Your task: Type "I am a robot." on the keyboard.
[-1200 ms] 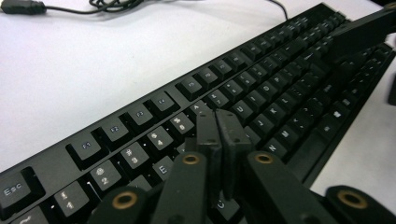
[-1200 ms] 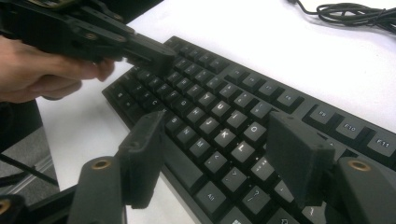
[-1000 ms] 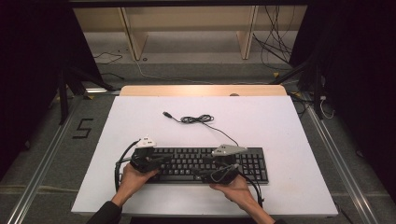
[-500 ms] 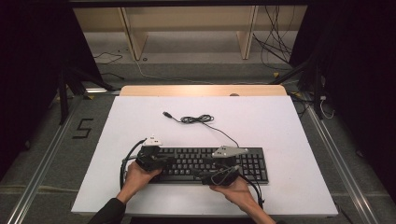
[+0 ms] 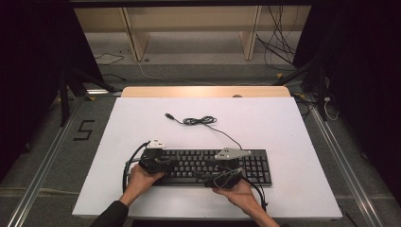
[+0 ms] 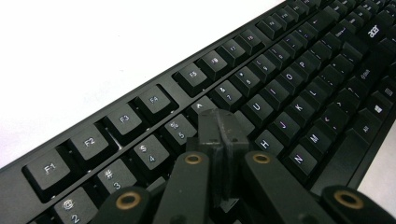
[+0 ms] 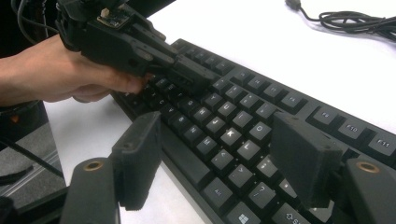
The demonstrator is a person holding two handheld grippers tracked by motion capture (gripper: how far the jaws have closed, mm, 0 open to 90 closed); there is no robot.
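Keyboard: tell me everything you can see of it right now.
The keyboard is a black, full-size plastic board with white legends and a number pad at its right end. It lies flat near the front edge of the white table. Its cable runs back to a loose coil and a free plug. The left gripper, jaws shut, points down at the keys near 6; the right gripper hovers open over the bottom rows.

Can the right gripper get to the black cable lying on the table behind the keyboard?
Probably yes. The right gripper is open over the keyboard, and only bare white table lies between it and the cable.
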